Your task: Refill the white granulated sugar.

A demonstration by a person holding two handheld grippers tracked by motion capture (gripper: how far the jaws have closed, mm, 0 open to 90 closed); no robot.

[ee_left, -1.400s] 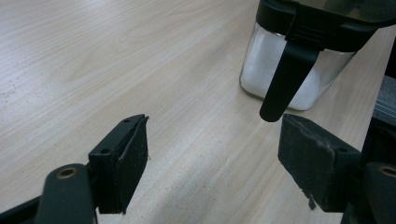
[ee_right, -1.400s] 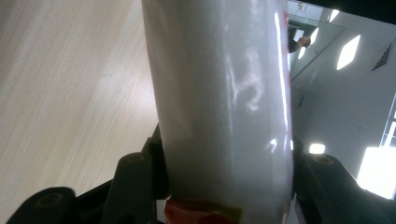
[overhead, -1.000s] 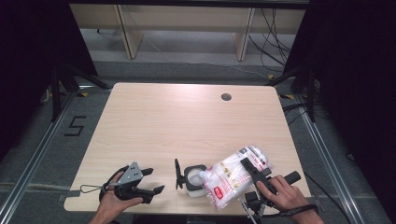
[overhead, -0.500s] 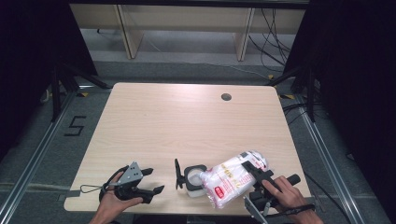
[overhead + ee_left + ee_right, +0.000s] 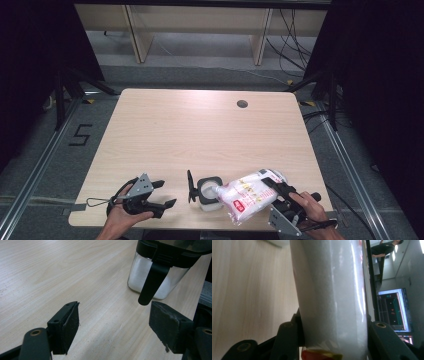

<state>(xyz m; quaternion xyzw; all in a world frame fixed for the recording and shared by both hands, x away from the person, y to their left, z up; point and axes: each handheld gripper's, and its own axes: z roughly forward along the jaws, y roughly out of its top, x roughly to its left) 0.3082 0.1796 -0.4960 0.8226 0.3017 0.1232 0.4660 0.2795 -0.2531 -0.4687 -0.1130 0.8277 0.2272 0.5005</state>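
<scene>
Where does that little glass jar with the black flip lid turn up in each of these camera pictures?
High view: glass jar near the front edge, under the tilted white bag's mouth.
Left gripper view: upper right, beyond the open jaws.
Right gripper view: cannot tell.
Shared landmark: the light wooden table.

White bag (image 5: 250, 195) with red print; clear jar (image 5: 208, 194), black lid, white contents; light wood-grain bench (image 5: 200, 130); black tools.

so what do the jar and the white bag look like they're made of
Jar: clear glass or hard plastic, glossy, with white grains visible through its wall; the lid looks like matte black plastic. Bag: thin glossy plastic film, with shiny highlights and creases.
</scene>
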